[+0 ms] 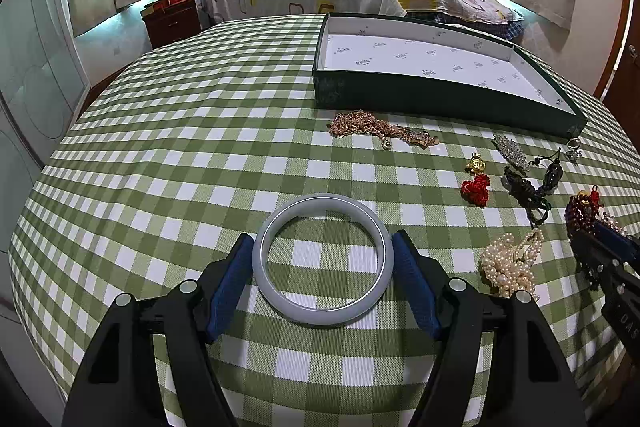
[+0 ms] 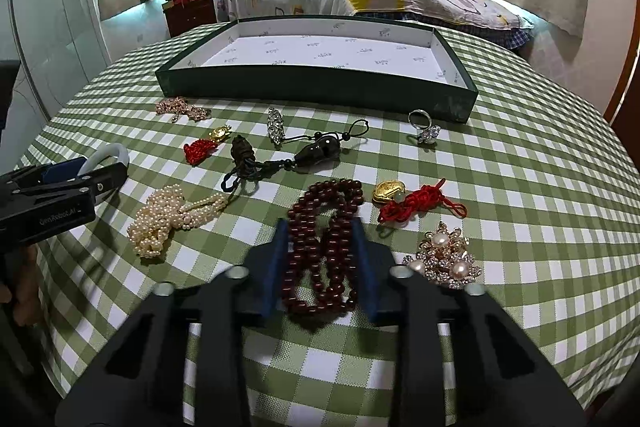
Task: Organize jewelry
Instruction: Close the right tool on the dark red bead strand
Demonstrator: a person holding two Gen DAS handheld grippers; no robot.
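The surface (image 1: 192, 155), covered in a green-and-white checked cloth, carries everything. The largest thing on it is the dark green box (image 2: 320, 87) with a white printed lining, lying along the far edge with nothing inside it.

The left tool (image 1: 323, 267) sits toward the near left part of the surface, its blue pads touching opposite sides of the pale grey bangle (image 1: 322, 259), which lies flat on the cloth; it is clamped on the bangle. The right tool (image 2: 322, 263) is down near the front edge, its two pads drawn in against the coil of dark red beads (image 2: 326, 247), which bunches between them while its far loop lies on the cloth.

Between the two tools lies the pearl strand (image 2: 172, 219), heaped in a loose tangle. Just beyond it stretches the black cord pendant (image 2: 316, 151), its dark teardrop stone pointing toward the box. The gold chain (image 1: 376, 129) lies near the box's left corner. To the right of the beads sit the gold charm with red cord (image 2: 412, 203) and, nearer the front edge, the pearl brooch (image 2: 444, 259). A smaller red knot with a gold charm (image 2: 204, 145) lies left of the pendant, a crystal clip (image 2: 275, 123) stands beyond it, and a silver ring (image 2: 424, 127) rests just beside the box's right corner.
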